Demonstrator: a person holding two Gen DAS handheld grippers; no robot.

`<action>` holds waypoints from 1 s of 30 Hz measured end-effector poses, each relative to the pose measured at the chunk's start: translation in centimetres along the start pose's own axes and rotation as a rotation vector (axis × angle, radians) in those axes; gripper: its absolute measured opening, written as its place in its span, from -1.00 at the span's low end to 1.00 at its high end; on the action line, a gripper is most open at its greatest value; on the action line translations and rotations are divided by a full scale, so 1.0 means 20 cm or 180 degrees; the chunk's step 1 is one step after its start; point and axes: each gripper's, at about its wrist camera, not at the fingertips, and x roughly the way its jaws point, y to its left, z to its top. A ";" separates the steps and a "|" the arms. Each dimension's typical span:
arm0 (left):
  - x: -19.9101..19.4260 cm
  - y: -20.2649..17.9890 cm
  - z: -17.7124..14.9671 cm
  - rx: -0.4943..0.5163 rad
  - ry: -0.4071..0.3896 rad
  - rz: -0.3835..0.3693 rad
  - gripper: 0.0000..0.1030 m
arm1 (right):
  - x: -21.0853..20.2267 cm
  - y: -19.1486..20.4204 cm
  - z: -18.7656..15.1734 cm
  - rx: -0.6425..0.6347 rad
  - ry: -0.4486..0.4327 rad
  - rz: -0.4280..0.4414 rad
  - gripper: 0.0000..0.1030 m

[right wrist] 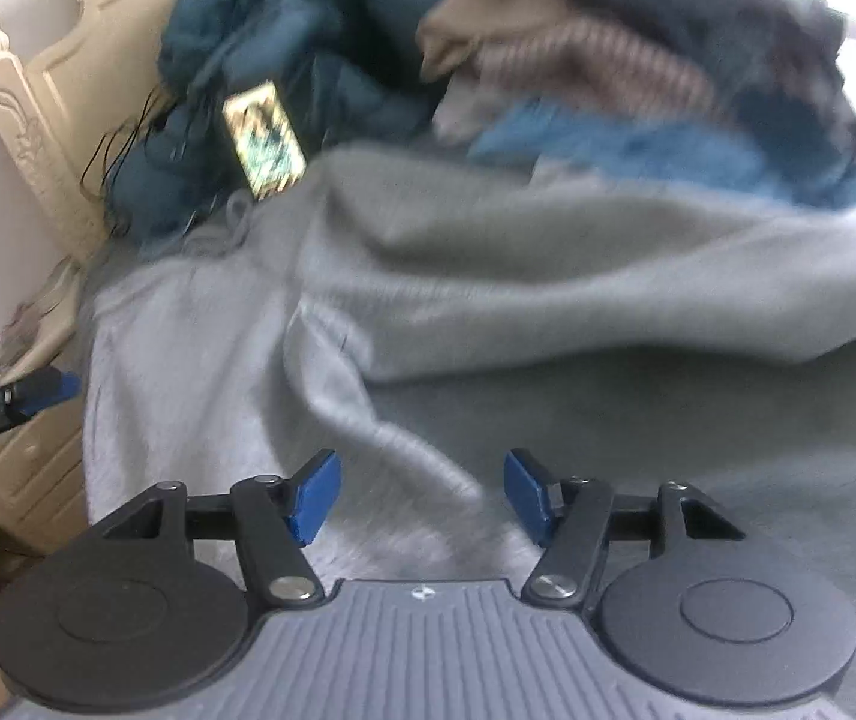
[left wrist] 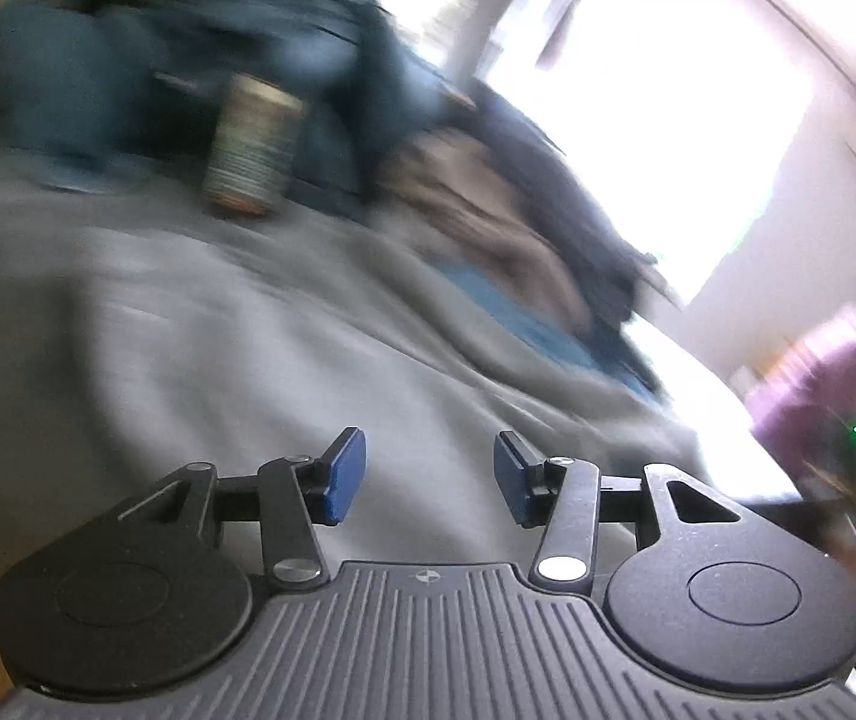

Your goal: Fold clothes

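Both the left claw (left wrist: 429, 476) and the right claw (right wrist: 422, 495) stood wide apart, holding nothing. Each hovered over the grey garment (right wrist: 487, 276) spread on the bed.

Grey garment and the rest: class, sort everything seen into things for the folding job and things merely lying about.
For the job:
- rumpled grey fleece garment
- pile of blue, striped and dark clothes
- left hand-held gripper, open
- right hand-held gripper, open

Lying about:
- lit phone screen
- cream carved headboard
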 end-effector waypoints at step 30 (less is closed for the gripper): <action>0.25 -0.36 -0.22 0.0840 0.0662 0.0322 -0.07 | -0.68 -0.29 -0.17 0.0489 -0.0802 -0.0998 -0.23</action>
